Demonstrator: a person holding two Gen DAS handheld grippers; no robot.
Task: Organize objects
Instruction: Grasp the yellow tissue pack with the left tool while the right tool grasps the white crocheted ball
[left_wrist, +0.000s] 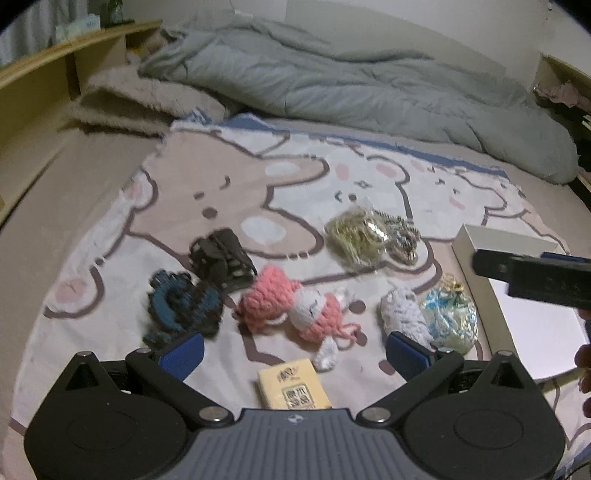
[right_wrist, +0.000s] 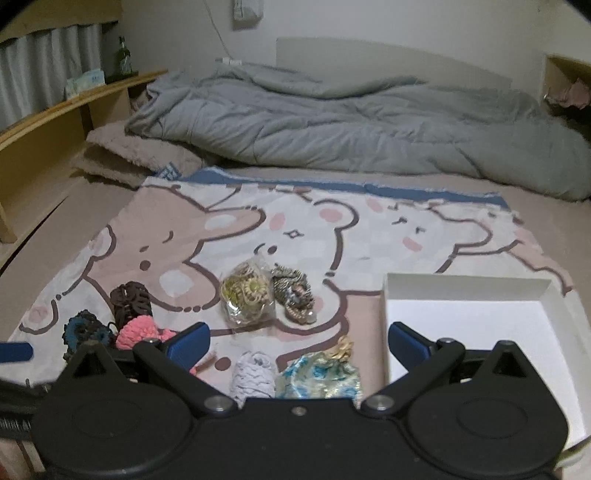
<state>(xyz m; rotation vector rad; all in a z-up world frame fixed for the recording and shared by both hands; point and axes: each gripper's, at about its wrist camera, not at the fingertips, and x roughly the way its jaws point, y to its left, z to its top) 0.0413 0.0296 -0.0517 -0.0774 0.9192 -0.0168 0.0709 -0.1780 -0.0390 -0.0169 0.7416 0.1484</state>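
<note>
Blue-padded left tool (left_wrist: 293, 352) hovers wide open and empty above the pink crocheted doll (left_wrist: 291, 308). The right tool (right_wrist: 299, 338), equally spread and empty, hangs over a white knitted pouch (right_wrist: 253, 378), with the white open cardboard box (right_wrist: 461, 314) just to its right on the bear-print blanket (right_wrist: 295, 236).

Bed (right_wrist: 92, 206) with a taupe sheet, rumpled grey duvet (right_wrist: 332, 122) along its far side, folded fuzzy beige blanket (right_wrist: 122, 155) at far left, bear-print cloth (right_wrist: 332, 236) spread flat across the near part, small items and a white box (right_wrist: 469, 321) on the cloth.
</note>
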